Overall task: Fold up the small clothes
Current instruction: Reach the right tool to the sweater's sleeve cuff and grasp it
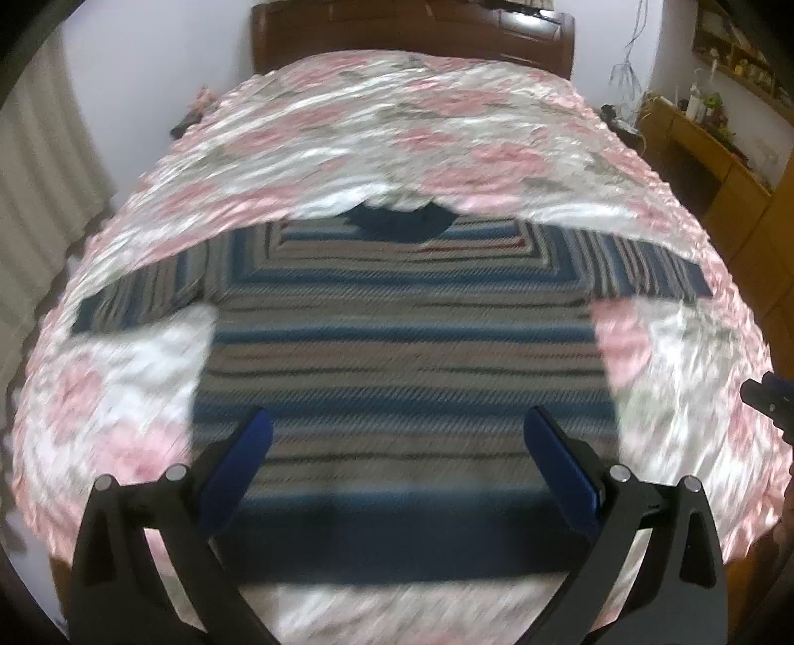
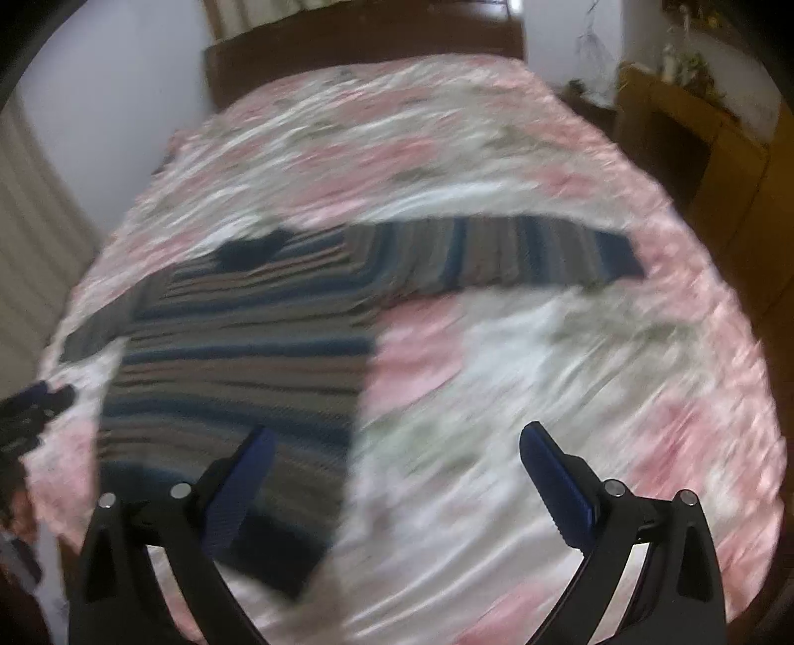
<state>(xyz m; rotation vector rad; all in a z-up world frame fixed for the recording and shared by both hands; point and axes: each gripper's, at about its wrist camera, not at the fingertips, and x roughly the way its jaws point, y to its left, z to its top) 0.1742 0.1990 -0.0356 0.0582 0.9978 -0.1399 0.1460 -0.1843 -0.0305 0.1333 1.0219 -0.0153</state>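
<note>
A striped sweater (image 1: 402, 347) in blue, grey and brown lies flat on the bed, both sleeves spread out sideways and its dark blue collar (image 1: 402, 223) at the far side. My left gripper (image 1: 397, 421) hovers open over the sweater's lower half, with nothing between its blue fingers (image 1: 248, 461). My right gripper (image 2: 397, 436) is also open and empty, above the bedspread just right of the sweater's (image 2: 238, 367) hem corner. The sweater's right sleeve (image 2: 521, 253) stretches out ahead of it. Each gripper shows at the edge of the other's view (image 1: 771, 397) (image 2: 30, 412).
A pink and white flowered bedspread (image 1: 446, 124) covers the whole bed. A dark wooden headboard (image 1: 412, 34) stands at the far end. A wooden desk with small items (image 1: 704, 129) is on the right. Curtains (image 1: 44, 173) hang on the left.
</note>
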